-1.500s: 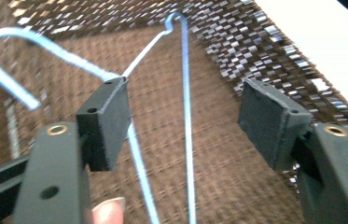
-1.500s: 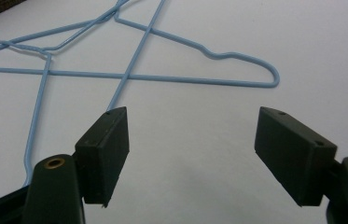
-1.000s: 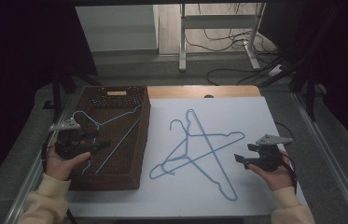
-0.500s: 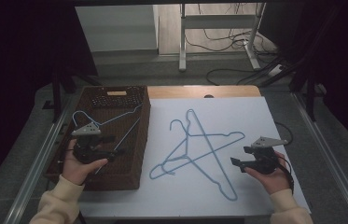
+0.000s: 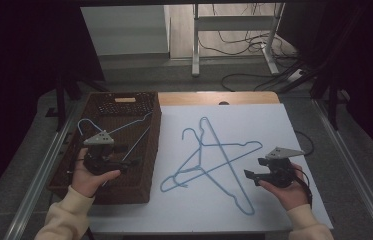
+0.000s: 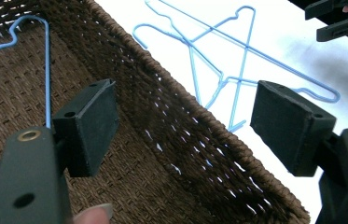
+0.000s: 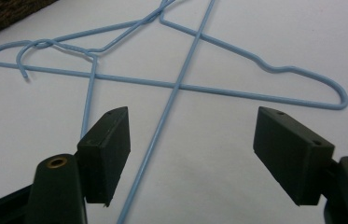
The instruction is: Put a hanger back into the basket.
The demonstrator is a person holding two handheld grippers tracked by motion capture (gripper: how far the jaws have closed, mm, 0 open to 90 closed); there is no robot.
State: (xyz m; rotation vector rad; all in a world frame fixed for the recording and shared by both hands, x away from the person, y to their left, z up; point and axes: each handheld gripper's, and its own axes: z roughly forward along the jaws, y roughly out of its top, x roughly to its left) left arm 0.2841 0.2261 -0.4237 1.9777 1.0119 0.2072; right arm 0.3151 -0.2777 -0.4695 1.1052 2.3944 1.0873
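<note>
Left gripper [image 5: 133, 162] over the brown wicker basket [image 5: 150, 150], jaws wide apart, nothing between them; probably just let go of the blue wire hanger [image 5: 124, 131] lying inside the basket, hook toward the far left corner. In the left gripper view, same hanger [image 6: 46, 70] flat on the woven floor, basket wall [image 6: 185, 126] running between the jaws. Left hand [image 5: 90, 179] palm-up under the tool, forearm in from the bottom edge, jaws pointing right toward the table.

Right gripper [image 5: 249, 174] low over the white tabletop [image 5: 254, 120], also spread open and empty, aimed left at two crossed blue wire hangers [image 5: 209, 160] left outside the basket. Right gripper view: long straight wire of one hanger [image 7: 176, 88] running up between the jaws, not touched. Likely lined up to pinch that wire next. Right hand [image 5: 284, 187] cupped beneath, wrist level.

Judged: one hanger binned, two still to go.
</note>
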